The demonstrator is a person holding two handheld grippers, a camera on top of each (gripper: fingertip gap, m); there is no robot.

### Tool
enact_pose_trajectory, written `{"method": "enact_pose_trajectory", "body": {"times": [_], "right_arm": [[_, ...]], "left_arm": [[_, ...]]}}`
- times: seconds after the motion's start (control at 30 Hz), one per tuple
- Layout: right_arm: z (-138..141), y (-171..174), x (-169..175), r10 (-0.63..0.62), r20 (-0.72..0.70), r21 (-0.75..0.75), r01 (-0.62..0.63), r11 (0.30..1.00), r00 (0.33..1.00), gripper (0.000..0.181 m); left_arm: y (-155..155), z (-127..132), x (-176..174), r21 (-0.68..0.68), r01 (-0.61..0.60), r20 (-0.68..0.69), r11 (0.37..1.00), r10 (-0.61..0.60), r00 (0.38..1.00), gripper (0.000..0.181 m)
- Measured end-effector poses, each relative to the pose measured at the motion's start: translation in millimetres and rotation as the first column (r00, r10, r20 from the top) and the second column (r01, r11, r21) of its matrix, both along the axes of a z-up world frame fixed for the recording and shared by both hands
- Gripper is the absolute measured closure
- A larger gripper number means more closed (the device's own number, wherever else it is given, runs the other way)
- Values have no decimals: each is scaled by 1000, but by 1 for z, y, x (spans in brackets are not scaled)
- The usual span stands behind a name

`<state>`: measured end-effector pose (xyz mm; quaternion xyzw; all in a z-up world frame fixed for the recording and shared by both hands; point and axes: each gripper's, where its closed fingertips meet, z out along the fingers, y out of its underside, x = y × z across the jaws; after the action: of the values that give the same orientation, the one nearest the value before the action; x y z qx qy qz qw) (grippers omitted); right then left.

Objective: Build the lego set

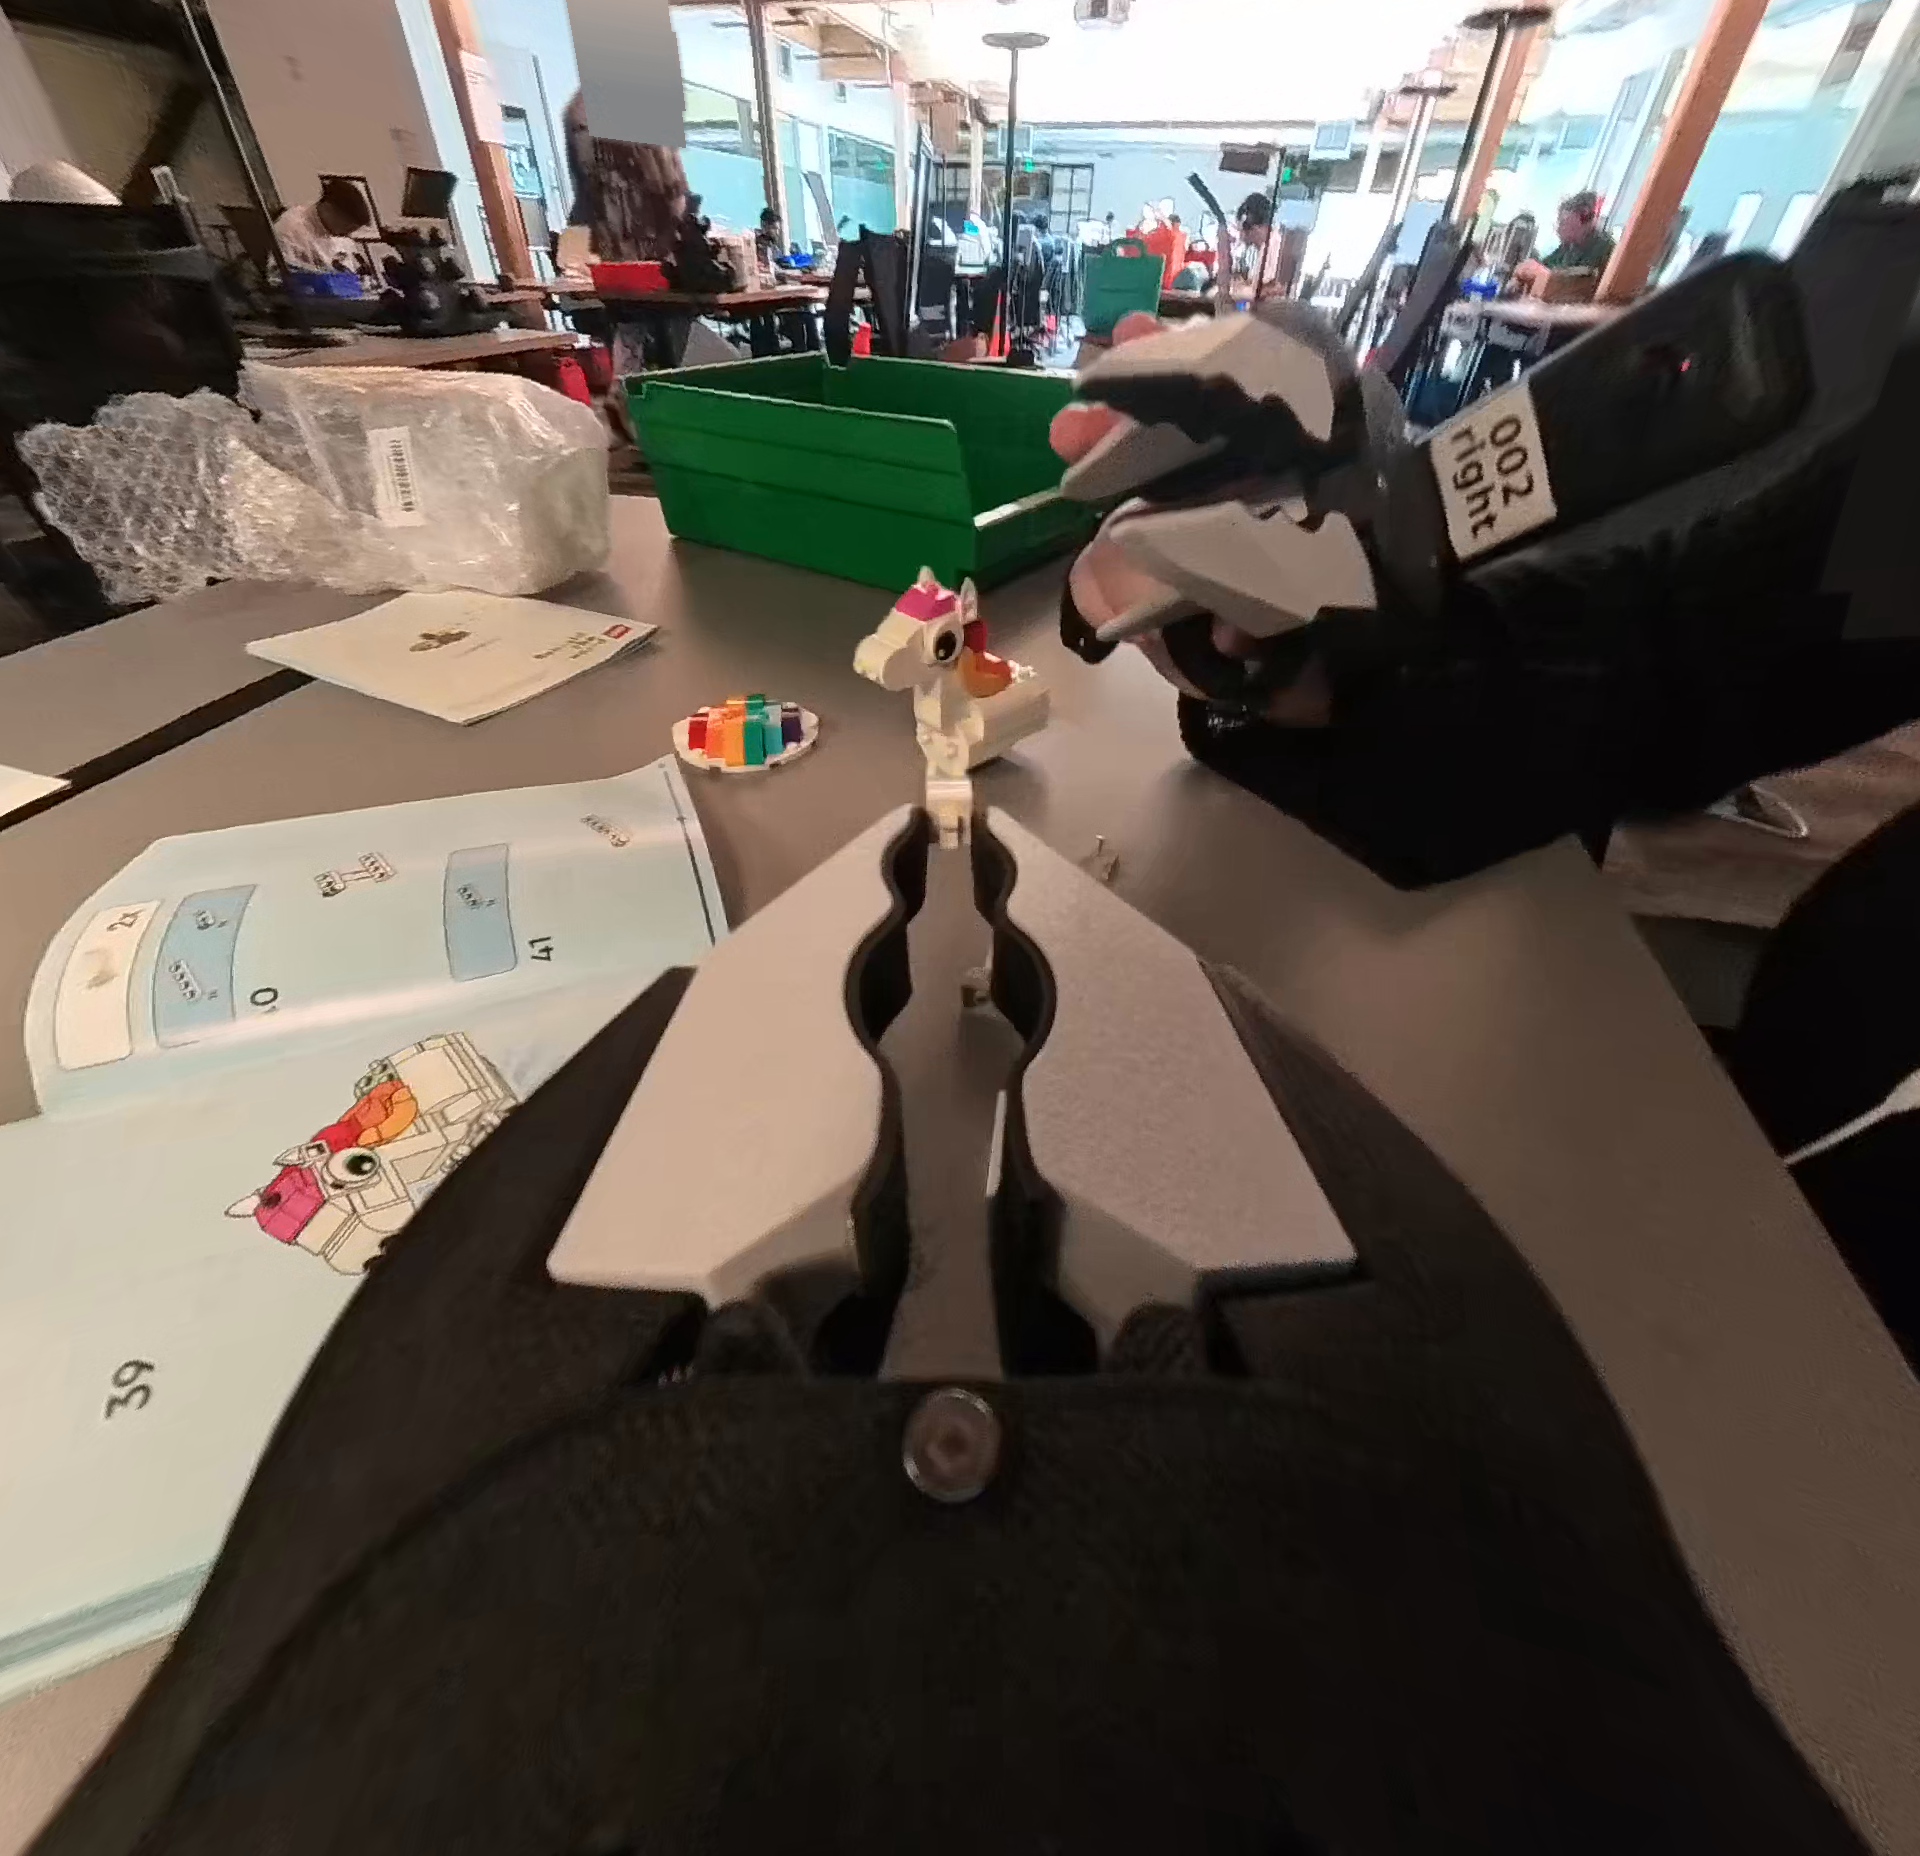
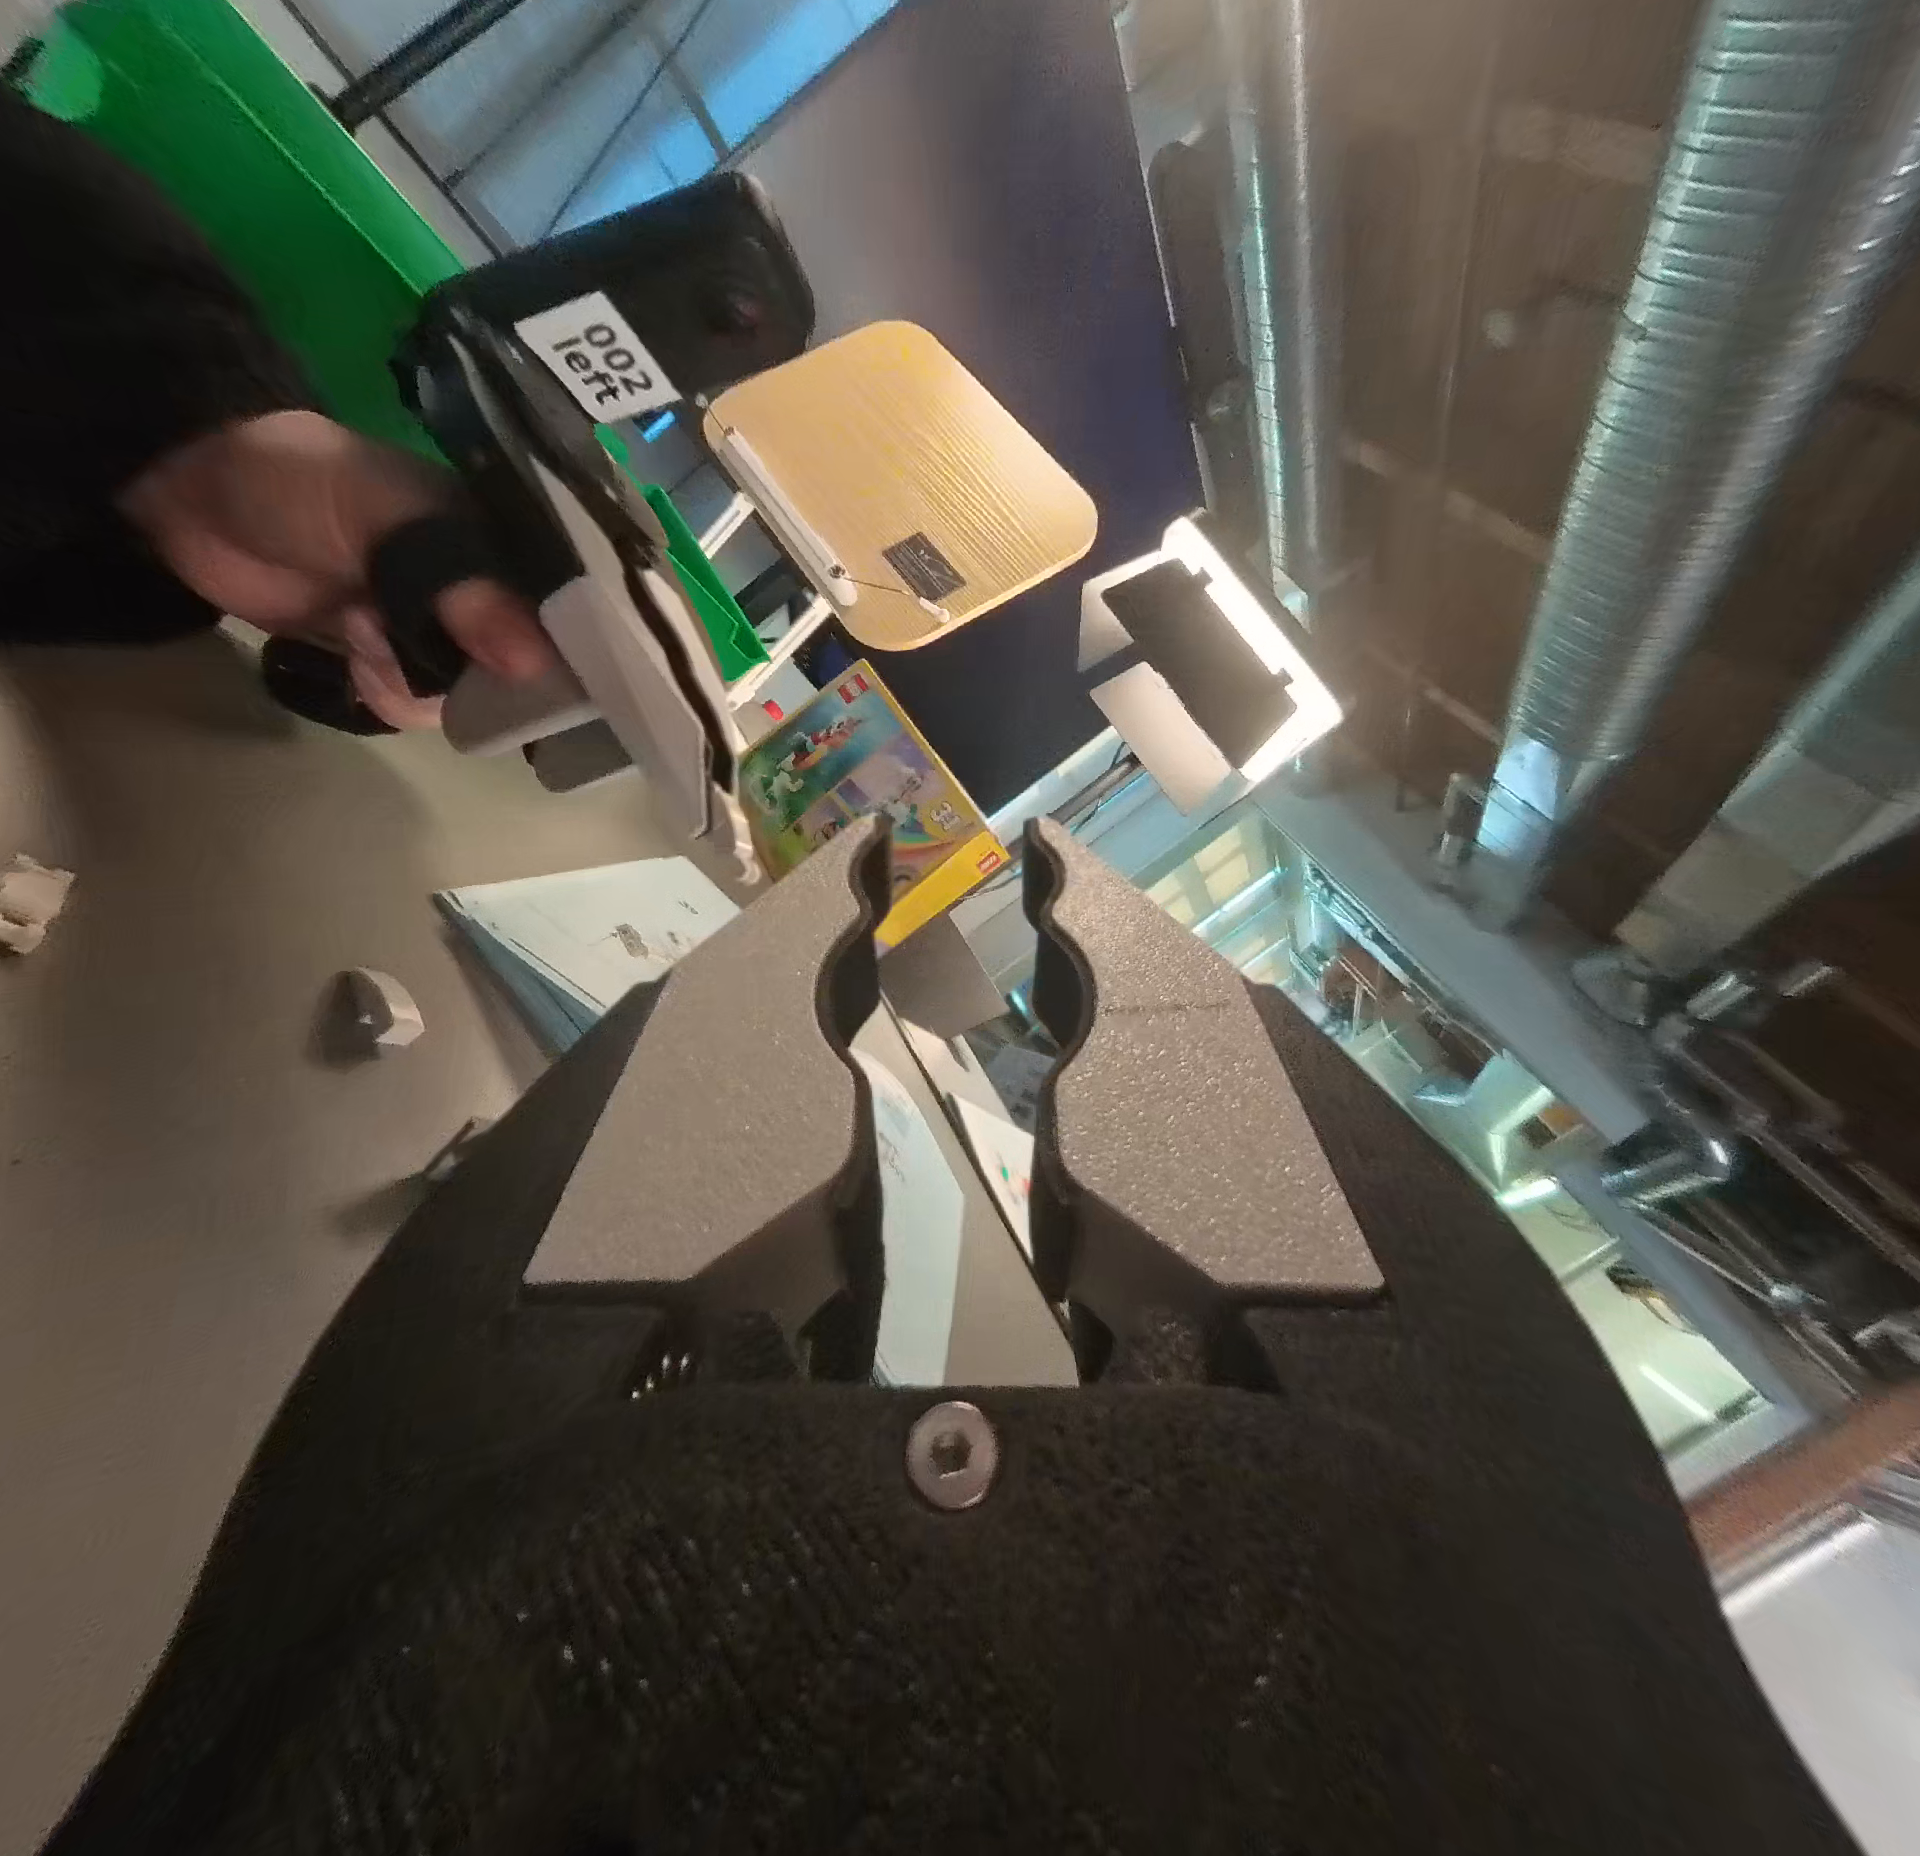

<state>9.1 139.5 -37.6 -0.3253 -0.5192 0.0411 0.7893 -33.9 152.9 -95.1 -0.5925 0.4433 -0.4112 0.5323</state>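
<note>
A white lego unicorn (image 1: pixel 951 663) with a pink forelock, a big eye and an orange mane is held up over the grey table (image 1: pixel 1299 1027). My left gripper (image 1: pixel 948 827) is shut on its lower leg. In the right wrist view the left gripper (image 2: pixel 727 835) shows from the side, with a white piece at its tips. My right gripper (image 2: pixel 956 840) is open and empty; in the left wrist view it (image 1: pixel 1091 476) hovers above and to the right of the unicorn, apart from it. A round white plate with rainbow bricks (image 1: pixel 746 734) lies left of the unicorn.
An open instruction booklet (image 1: pixel 312 975) lies at left, a second booklet (image 1: pixel 457 653) and a bubble-wrap bag (image 1: pixel 364 476) behind it. A green bin (image 1: pixel 831 456) stands at the back. Small loose pieces (image 2: pixel 364 1017) lie on the table. The lego box (image 2: pixel 862 798) stands beyond. Spacing between my two grippers at the tips: around 8 cm.
</note>
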Motion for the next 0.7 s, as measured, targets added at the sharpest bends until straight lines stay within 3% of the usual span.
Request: {"method": "enact_pose_trajectory", "body": {"times": [0.23, 0.7], "right_arm": [[14, 2, 11, -78, -74, 100, 85, 991, 994, 159], [-13, 12, 5, -36, -42, -22, 35, 999, 998, 160]], "left_arm": [[-6, -6, 6, 46, 14, -40, 999, -13, 999, 174], [-6, -6, 8, 42, 18, -34, 999, -16, 999, 174]]}}
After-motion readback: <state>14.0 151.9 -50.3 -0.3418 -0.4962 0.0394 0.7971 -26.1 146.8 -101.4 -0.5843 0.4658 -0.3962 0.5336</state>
